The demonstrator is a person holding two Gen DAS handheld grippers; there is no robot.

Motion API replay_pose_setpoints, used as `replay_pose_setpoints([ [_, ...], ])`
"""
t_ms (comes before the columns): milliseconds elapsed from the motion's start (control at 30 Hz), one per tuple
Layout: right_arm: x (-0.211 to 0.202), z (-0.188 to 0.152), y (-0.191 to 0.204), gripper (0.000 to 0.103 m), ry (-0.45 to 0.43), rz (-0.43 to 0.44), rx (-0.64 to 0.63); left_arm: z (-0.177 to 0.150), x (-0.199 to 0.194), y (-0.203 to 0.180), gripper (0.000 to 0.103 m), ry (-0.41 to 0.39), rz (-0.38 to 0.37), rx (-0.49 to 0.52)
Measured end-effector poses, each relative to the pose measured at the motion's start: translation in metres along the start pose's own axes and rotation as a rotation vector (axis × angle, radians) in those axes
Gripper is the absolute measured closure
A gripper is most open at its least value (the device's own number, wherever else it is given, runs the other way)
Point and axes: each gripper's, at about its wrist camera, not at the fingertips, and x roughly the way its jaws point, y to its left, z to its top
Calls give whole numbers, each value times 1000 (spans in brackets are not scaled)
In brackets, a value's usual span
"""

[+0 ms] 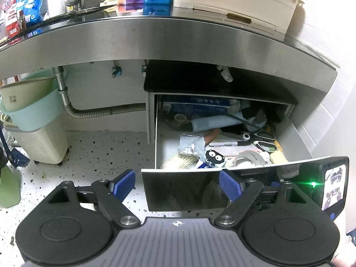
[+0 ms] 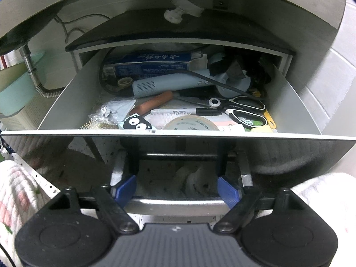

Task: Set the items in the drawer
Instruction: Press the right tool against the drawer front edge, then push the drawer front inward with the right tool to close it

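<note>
The drawer (image 1: 158, 133) (image 2: 66, 102) stands pulled out under a steel counter, crammed with items: a blue box (image 2: 151, 63), a pale blue tube-shaped device (image 2: 169, 85), scissors (image 2: 242, 106), a black marker (image 2: 191, 111), a tape roll (image 2: 191, 126) and a foil packet (image 1: 191, 144). My left gripper (image 1: 177, 185) is open, with nothing between its blue pads, and hovers at the left end of the glossy black drawer front (image 1: 189, 193). My right gripper (image 2: 177, 191) is open right at the drawer's metal handle bar (image 2: 178, 203), pads apart and not pressing on it.
The brushed steel counter (image 1: 155, 37) overhangs the drawer, with packets and a blue tin on top. To the left are a drain hose (image 1: 100, 111), a mint tub on a cream basket (image 1: 33, 120) and speckled floor (image 1: 100, 153). A white tiled wall (image 1: 333, 115) is close on the right.
</note>
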Motion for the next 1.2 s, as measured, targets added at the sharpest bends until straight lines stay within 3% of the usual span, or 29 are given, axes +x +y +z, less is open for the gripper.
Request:
replay_pose_setpoints([
  [1200, -8, -12, 7, 22, -26, -7, 4, -7, 4, -2, 20, 41, -5, 10],
])
